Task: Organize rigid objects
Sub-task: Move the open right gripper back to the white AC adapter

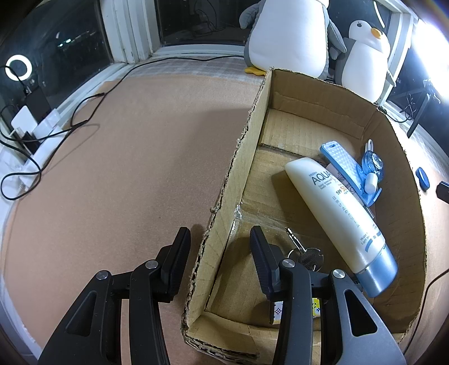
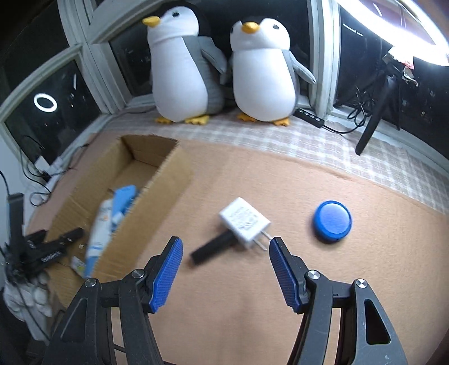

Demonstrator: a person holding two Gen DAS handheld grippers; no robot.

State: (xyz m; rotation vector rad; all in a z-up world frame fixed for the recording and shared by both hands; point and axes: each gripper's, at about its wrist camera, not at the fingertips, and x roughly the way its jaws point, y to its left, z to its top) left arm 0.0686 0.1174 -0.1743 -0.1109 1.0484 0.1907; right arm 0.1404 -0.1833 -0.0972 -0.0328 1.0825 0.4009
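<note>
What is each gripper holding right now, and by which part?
The left gripper clamps the cardboard box by its left side wall. The right gripper holds nothing, its jaws open above the white charger.

Two plush penguins [image 2: 219, 67] on the checked cloth [image 2: 322, 146] by the dark windows [image 1: 196, 19].

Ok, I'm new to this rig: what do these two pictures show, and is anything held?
No robot arm: a person carries a two-finger gripper in each hand, with a fisheye camera on each looking along its fingers. The left view shows the left gripper astride the wall of the cardboard box, apparently pinching it; inside lie a sunscreen tube, keys and a blue gadget. The right view shows the right gripper open and empty above a white charger, a black stick and a blue puck.
</note>
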